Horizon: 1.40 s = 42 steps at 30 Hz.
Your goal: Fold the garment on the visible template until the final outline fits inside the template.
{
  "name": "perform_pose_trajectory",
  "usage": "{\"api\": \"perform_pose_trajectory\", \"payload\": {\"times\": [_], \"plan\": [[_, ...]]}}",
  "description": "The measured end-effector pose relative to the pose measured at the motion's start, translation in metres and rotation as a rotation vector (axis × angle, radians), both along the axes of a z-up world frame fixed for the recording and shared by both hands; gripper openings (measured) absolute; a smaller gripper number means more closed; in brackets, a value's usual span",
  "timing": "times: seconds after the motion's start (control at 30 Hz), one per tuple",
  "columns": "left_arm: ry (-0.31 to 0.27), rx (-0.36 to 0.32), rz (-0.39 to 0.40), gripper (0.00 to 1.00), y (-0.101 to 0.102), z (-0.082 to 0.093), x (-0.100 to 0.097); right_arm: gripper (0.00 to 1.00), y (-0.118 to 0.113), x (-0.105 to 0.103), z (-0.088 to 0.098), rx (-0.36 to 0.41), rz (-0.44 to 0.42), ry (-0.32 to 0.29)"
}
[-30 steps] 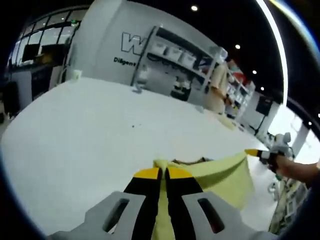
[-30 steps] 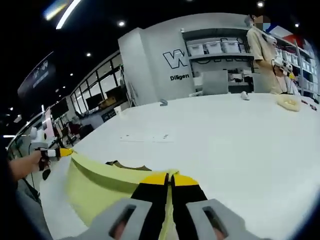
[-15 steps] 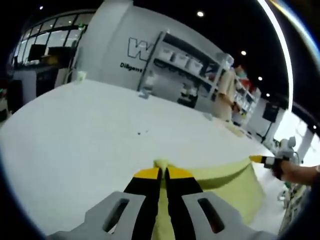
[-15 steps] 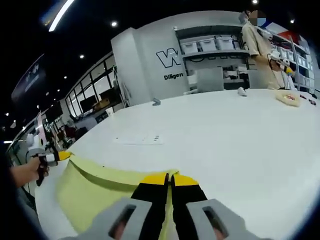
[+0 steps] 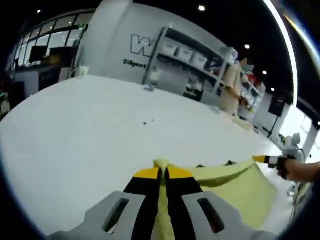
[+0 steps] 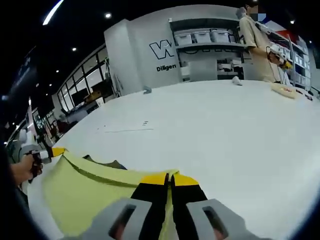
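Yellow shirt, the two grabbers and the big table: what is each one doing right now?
Yellow fabric garment: lifted at two corners, stretched between both grippers.
Left gripper: shut on the garment.
Right gripper: shut on the garment.
White table: garment hangs above its near edge.

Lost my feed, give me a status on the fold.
Left tongs and right tongs both shut on the pale yellow fabric garment, stretched between them over the white table. Nothing in the way.
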<state>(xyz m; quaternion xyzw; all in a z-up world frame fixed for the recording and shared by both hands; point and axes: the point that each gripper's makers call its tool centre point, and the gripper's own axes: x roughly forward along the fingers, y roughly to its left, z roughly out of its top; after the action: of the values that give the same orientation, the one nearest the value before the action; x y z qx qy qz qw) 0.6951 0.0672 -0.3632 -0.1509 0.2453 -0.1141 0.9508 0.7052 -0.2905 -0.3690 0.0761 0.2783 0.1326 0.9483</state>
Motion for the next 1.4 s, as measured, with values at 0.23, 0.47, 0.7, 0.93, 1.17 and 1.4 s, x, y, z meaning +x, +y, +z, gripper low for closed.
{"api": "perform_pose_trajectory", "payload": {"times": [0.23,0.47,0.7,0.93,1.17,1.4], "plan": [[-0.068,0.016,-0.04,0.13,-0.001,0.01,0.005,0.13,-0.012,0.004,0.003,0.017,-0.04,-0.024],[-0.148,0.085,-0.058,0.25,-0.002,0.031,0.002,0.15,-0.014,-0.007,0.017,-0.015,0.006,-0.065],[-0.145,0.136,-0.144,0.26,-0.02,0.033,-0.02,0.15,-0.008,-0.031,0.024,-0.033,0.063,-0.093],[-0.151,0.146,-0.202,0.26,-0.028,0.039,-0.054,0.14,-0.005,-0.068,0.028,-0.021,0.136,-0.108],[-0.136,0.128,-0.204,0.25,-0.006,0.037,-0.085,0.2,0.0,-0.118,0.028,-0.026,0.254,-0.1],[-0.134,0.121,-0.243,0.26,-0.001,0.053,-0.129,0.22,-0.008,-0.161,0.013,-0.016,0.319,-0.042]]}}
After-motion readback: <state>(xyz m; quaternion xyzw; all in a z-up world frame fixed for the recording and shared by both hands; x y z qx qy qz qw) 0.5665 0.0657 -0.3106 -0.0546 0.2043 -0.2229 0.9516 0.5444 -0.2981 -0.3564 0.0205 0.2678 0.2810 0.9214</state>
